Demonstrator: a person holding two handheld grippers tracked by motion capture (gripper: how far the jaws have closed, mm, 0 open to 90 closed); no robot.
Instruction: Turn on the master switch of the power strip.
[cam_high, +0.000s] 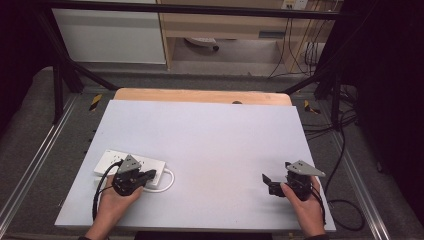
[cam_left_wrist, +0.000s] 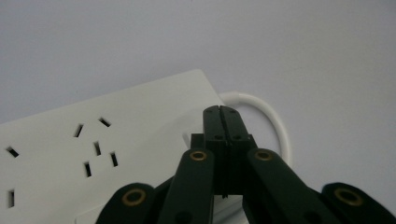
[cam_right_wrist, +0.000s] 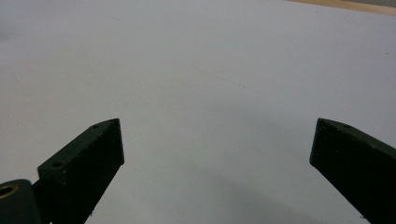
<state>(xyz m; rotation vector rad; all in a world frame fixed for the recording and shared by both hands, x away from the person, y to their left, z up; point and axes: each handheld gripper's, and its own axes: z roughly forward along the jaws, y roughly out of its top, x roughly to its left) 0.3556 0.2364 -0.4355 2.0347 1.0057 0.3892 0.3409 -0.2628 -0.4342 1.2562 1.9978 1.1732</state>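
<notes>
Left gripper (cam_left_wrist: 221, 112) seen with jaws pressed together, nothing gripped, poised over end of white power strip (cam_left_wrist: 93, 144) beside looped white cable (cam_left_wrist: 275, 123); right gripper (cam_right_wrist: 217, 144) held wide apart, empty, above bare grey mat (cam_high: 210, 135); strip lies at mat's near-left.

Lab workspace, black metal frame (cam_high: 200, 9), floor rails (cam_high: 30, 170), loose cables (cam_high: 345, 145)
</notes>
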